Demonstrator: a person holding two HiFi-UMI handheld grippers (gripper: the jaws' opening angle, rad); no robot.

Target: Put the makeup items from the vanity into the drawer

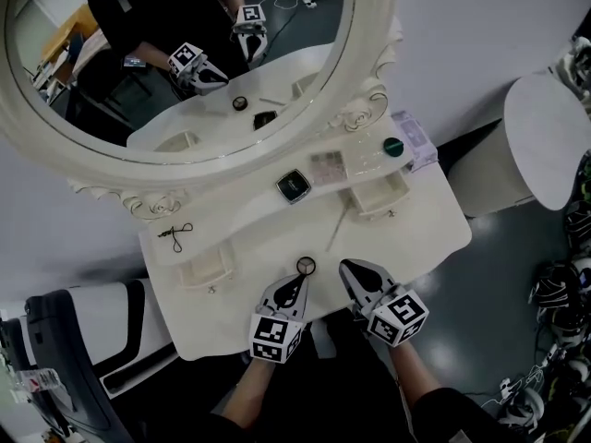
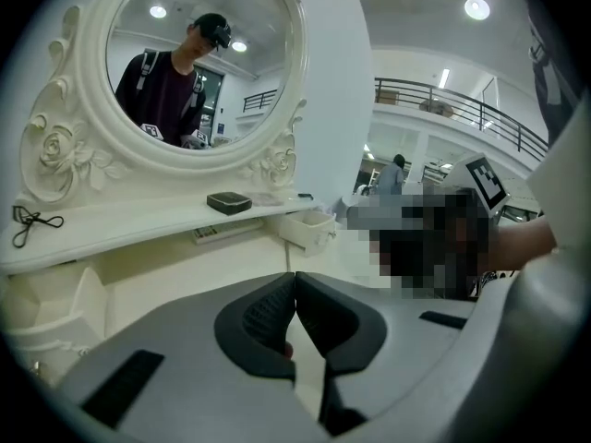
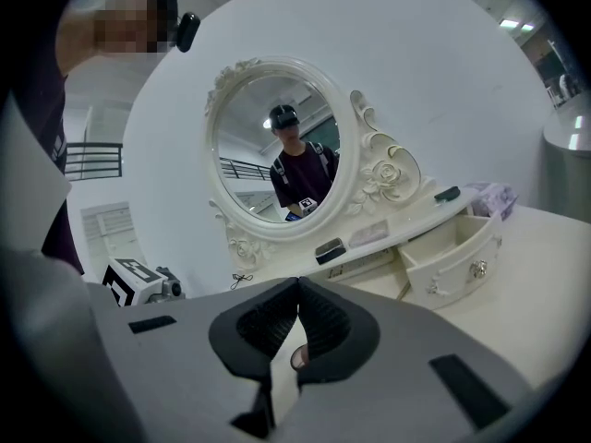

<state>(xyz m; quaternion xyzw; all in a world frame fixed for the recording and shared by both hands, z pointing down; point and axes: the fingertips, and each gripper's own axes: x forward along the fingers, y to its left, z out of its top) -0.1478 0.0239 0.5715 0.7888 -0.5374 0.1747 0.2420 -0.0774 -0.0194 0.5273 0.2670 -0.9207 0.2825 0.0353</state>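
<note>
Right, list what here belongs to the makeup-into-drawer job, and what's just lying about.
Job:
compact, palette, green jar, curler, round tin, thin stick, open drawer.

Lying about:
mirror, round stand, cables.

Left gripper [image 1: 298, 286], right gripper [image 1: 351, 269]: jaws together.
</note>
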